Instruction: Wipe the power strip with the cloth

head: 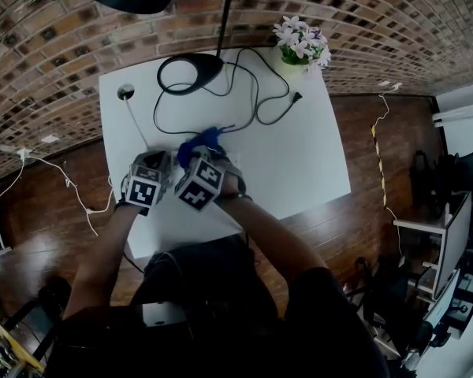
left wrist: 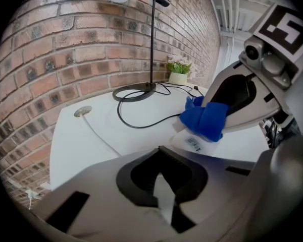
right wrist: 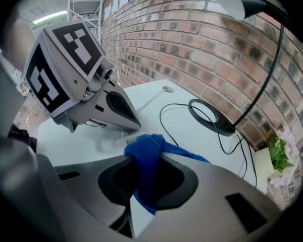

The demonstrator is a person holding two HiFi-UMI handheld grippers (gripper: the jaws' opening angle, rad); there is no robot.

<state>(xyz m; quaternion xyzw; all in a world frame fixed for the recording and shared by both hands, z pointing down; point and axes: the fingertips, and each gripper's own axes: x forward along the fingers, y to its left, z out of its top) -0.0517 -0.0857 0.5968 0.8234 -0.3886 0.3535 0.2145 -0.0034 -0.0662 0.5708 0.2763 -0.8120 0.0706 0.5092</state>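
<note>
Right gripper [right wrist: 147, 161] jaws clamped on a bunched blue cloth [right wrist: 150, 144]; the cloth bulges out past the tips and a tail hangs down through the gap. Left gripper [left wrist: 161, 165] jaws almost fully together, with a thin white sliver showing in the gap; can't tell what it is or whether it is held. The cloth sits right on the power strip [left wrist: 193, 142], which is white, flat and low with a rounded end and a small printed label on top. Most of the strip is covered by the cloth and both grippers. The strip lies flat on the white table [head: 299, 148], at the near-left part, between the two sets of jaw tips. Only one end shows, so its long axis is unclear; the visible end points away from the left gripper, toward the right one. A thin white cord [left wrist: 98, 137] runs across the table toward the left gripper. Farther back are a round lamp base [head: 193, 71], a looping black cable [head: 256, 93] and a flower pot [head: 302, 47] at the far corner, all well apart from the strip.
</note>
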